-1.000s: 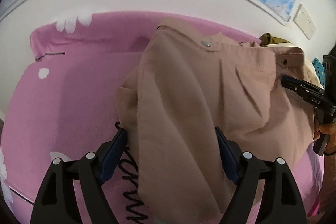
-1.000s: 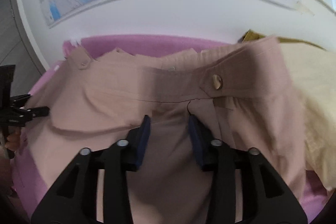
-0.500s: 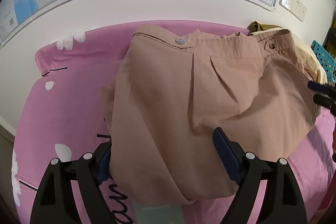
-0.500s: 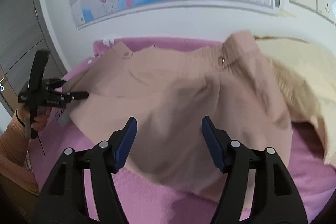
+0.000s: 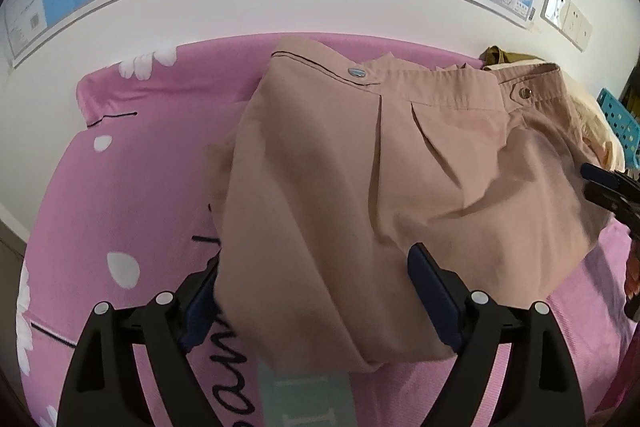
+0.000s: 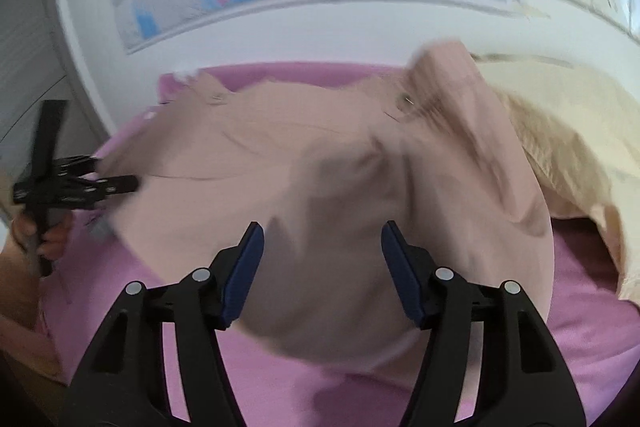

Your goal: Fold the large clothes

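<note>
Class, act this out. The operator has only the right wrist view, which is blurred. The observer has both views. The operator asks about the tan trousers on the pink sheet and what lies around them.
Operator: Is the left gripper clamped on the trousers?
Observer: No. In the left wrist view the left gripper is open, its jaws wide, with the near fold of the trousers between them.
Operator: What lies past the cream garment on the far side?
Observer: A blue slatted basket at the edge of the left wrist view, beside the cream garment.
</note>
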`<state>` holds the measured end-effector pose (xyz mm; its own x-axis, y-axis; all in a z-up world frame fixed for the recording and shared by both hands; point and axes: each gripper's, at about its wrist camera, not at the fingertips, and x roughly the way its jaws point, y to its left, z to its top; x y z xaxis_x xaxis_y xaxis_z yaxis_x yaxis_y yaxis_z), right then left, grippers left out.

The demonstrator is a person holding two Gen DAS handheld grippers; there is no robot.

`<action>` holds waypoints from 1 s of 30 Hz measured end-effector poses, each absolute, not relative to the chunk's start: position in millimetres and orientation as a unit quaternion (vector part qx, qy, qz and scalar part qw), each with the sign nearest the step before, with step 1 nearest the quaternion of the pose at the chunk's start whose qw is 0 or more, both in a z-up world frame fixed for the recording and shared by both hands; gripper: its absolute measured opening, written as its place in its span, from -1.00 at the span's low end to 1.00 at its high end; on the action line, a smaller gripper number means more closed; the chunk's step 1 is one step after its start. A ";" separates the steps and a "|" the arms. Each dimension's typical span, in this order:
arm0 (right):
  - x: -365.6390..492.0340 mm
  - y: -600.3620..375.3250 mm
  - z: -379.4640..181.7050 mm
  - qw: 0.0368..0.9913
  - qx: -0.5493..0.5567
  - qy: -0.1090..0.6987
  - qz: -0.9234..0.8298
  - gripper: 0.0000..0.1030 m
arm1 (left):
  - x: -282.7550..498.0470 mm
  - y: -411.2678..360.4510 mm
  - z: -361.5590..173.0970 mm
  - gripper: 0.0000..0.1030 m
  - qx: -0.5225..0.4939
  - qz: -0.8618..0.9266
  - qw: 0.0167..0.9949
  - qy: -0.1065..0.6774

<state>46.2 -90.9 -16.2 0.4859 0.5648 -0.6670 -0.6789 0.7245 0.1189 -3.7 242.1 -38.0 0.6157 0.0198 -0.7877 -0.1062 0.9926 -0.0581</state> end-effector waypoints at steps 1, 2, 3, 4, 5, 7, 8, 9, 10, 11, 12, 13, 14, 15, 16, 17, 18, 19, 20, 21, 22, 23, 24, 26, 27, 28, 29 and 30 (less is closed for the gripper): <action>35.5 -86.2 -11.2 0.853 -0.093 0.346 0.380 0.26 | -6.7 244.5 -37.5 0.64 -0.059 0.033 0.897 0.437; 25.9 -80.2 -7.9 0.847 -0.108 0.339 0.394 0.38 | -9.5 247.1 -37.2 0.64 -0.070 0.029 0.896 0.438; 16.9 -73.7 -5.9 0.843 -0.125 0.332 0.403 0.44 | -14.1 250.2 -37.0 0.64 -0.084 0.024 0.895 0.438; 6.0 -65.8 -5.5 0.837 -0.145 0.323 0.416 0.49 | -17.4 251.8 -36.9 0.64 -0.093 0.022 0.894 0.438; -2.0 -57.9 -7.3 0.830 -0.163 0.319 0.428 0.57 | -21.3 253.3 -37.0 0.64 -0.102 0.019 0.893 0.438; -15.3 -40.1 -16.6 0.818 -0.206 0.311 0.438 0.63 | -31.9 255.7 -38.4 0.64 -0.123 0.012 0.890 0.438; -18.8 -30.5 -22.3 0.815 -0.229 0.308 0.433 0.64 | -36.4 256.1 -39.1 0.64 -0.132 0.008 0.889 0.439; -21.0 -22.3 -28.5 0.811 -0.249 0.308 0.431 0.63 | -40.9 256.7 -39.7 0.64 -0.141 0.004 0.887 0.439; -23.1 -13.9 -35.8 0.810 -0.273 0.302 0.422 0.64 | -45.5 257.2 -40.6 0.64 -0.151 -0.001 0.885 0.440; -22.9 -7.1 -41.2 0.813 -0.294 0.290 0.411 0.64 | -48.9 257.6 -42.1 0.64 -0.160 -0.005 0.883 0.442; -23.8 -0.6 -46.6 0.812 -0.313 0.284 0.402 0.66 | -53.4 257.4 -43.7 0.65 -0.170 -0.009 0.880 0.444; -22.0 5.6 -52.7 0.810 -0.327 0.283 0.396 0.64 | -58.4 257.0 -46.0 0.65 -0.183 -0.016 0.877 0.445; -19.4 10.7 -57.8 0.810 -0.338 0.281 0.388 0.60 | -60.8 256.5 -47.7 0.65 -0.191 -0.023 0.874 0.447; -17.1 14.9 -61.6 0.810 -0.344 0.279 0.384 0.57 | -64.0 254.1 -50.3 0.65 -0.200 -0.032 0.870 0.450; -16.0 15.8 -63.2 0.811 -0.346 0.274 0.385 0.53 | -65.8 252.5 -51.0 0.67 -0.203 -0.035 0.869 0.449; -13.1 16.8 -62.7 0.812 -0.342 0.272 0.386 0.27 | -67.4 249.2 -50.7 0.69 -0.203 -0.039 0.870 0.448; -8.7 15.6 -62.1 0.812 -0.334 0.279 0.389 -0.05 | -68.2 244.1 -50.5 0.69 -0.205 -0.052 0.869 0.448; -2.7 15.4 -57.6 0.809 -0.312 0.295 0.402 -0.17 | -67.8 240.8 -51.0 0.69 -0.213 -0.063 0.866 0.449; -1.0 11.7 -52.7 0.809 -0.295 0.300 0.410 -0.38 | -66.4 237.5 -51.7 0.69 -0.222 -0.077 0.862 0.450; 2.9 9.3 -44.8 0.810 -0.275 0.304 0.418 -0.50 | -62.5 232.3 -52.8 0.69 -0.232 -0.097 0.856 0.451; 4.2 6.5 -39.9 0.813 -0.262 0.306 0.421 -0.53 | -58.9 229.1 -53.7 0.69 -0.239 -0.108 0.853 0.451; 4.6 4.8 -33.8 0.815 -0.246 0.306 0.426 -0.56 | -53.7 227.2 -55.0 0.70 -0.250 -0.118 0.849 0.450; 6.8 2.2 -28.7 0.817 -0.232 0.306 0.430 -0.56 | -47.6 226.8 -56.2 0.70 -0.265 -0.126 0.845 0.446; 8.5 2.2 -25.6 0.819 -0.220 0.309 0.431 -0.56 | -31.4 234.9 -59.5 0.70 -0.300 -0.117 0.842 0.432; 9.9 1.3 -26.2 0.818 -0.214 0.314 0.432 -0.56 | -23.9 244.3 -60.7 0.71 -0.328 -0.105 0.840 0.420; 7.8 -1.1 -26.9 0.819 -0.211 0.315 0.431 -0.56 | -20.4 253.4 -62.2 0.73 -0.357 -0.107 0.835 0.405; 6.7 -2.4 -28.1 0.820 -0.211 0.315 0.430 -0.55 | -17.2 259.8 -64.1 0.77 -0.377 -0.107 0.829 0.397; 4.6 -2.7 -29.5 0.821 -0.216 0.312 0.427 -0.43 | -13.8 267.3 -66.5 0.72 -0.398 -0.100 0.824 0.390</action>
<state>4.6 -2.7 -29.5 0.4411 0.5667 -0.6960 -0.8356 0.5423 -0.0880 -13.8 267.3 -66.5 0.6752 -0.4756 -0.5639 -0.1455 0.6635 -0.7339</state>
